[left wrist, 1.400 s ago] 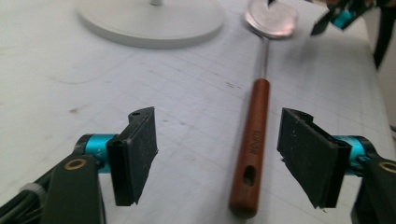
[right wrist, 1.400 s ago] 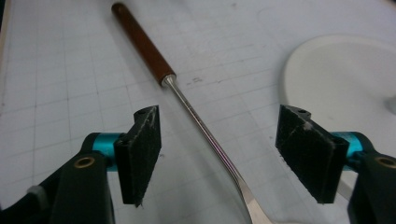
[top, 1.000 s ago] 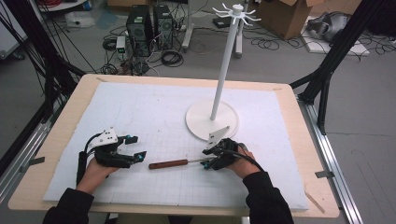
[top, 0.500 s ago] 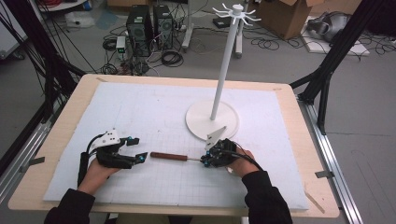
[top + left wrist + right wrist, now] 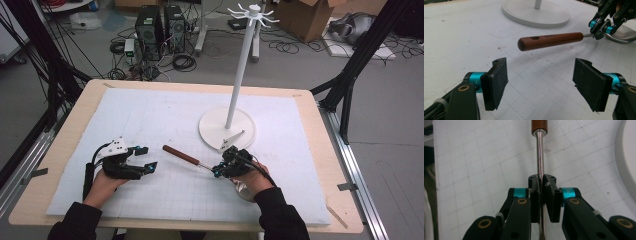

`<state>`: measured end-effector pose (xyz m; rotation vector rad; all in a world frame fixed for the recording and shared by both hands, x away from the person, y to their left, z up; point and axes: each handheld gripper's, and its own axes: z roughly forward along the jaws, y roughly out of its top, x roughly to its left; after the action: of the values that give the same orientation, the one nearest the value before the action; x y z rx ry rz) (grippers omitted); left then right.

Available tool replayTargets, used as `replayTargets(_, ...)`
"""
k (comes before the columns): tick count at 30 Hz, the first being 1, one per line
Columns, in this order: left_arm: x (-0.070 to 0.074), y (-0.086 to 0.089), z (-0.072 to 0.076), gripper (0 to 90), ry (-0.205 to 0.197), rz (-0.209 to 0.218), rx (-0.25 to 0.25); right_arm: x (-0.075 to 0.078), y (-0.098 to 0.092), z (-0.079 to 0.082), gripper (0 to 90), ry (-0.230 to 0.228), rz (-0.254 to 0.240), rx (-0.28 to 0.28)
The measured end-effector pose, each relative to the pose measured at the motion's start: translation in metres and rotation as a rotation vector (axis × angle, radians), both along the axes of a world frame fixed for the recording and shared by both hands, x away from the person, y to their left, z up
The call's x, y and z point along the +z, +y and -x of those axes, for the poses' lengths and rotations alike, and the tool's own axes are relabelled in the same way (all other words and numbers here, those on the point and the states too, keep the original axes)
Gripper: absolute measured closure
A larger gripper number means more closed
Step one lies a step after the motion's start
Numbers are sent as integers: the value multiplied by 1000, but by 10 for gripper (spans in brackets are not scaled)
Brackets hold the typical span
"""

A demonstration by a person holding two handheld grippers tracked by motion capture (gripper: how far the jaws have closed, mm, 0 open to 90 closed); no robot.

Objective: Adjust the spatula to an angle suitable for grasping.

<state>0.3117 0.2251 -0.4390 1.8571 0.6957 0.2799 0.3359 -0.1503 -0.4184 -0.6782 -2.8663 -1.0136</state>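
A utensil with a brown wooden handle and a thin metal shaft hangs just above the white mat. My right gripper is shut on the shaft, its pads pressing it from both sides. The metal bowl end lies below the right hand. In the left gripper view the handle points toward my left gripper, which is open and holds nothing. In the high view the left gripper rests on the mat just left of the handle's tip.
A white stand with small hooks at its top rises from a round base on the mat beyond the right gripper. The base lies behind the handle. The wooden table edge frames the gridded mat.
The utensil's handle has swung away from the person and lifted off the mat, with the right gripper on its shaft. The left hand has stayed put.
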Motion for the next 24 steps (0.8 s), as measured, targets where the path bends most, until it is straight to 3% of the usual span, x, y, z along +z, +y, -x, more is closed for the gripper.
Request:
replayTargets(5, 0, 1, 0, 290, -1, 2, 8, 1, 8, 5, 840, 37, 7, -77)
replayTargets(7, 0, 1, 1, 291, 1, 4, 12, -2, 11, 6, 840, 63, 25, -146)
replayTargets(9, 0, 2, 1, 291, 3, 3, 16, -4, 15, 8, 840, 63, 49, -176)
replayTargets(14, -1, 5, 1, 292, 1, 13, 37, -4, 20, 14, 818, 1, 84, -181)
replayTargets(16, -1, 7, 2, 291, -4, 28, 48, -3, 18, 15, 670, -33, 58, -178)
replayTargets(18, -1, 9, 3, 287, -11, 45, 63, 0, 14, 18, 602, -80, 28, -176)
replayTargets(19, -1, 9, 3, 278, -11, 45, 63, 0, 14, 18, 602, -80, 28, -176)
replayTargets(20, -2, 11, 3, 262, -14, 60, 79, 2, 8, 22, 486, -123, -16, -177)
replayTargets(21, -2, 12, 4, 262, -17, 68, 93, 2, 8, 22, 486, -123, -16, -177)
replayTargets(22, -3, 16, 4, 227, -17, 81, 111, 4, 0, 26, 422, -177, -55, -188)
replayTargets(24, -3, 17, 4, 182, -18, 85, 118, 6, -8, 29, 355, -231, -80, -197)
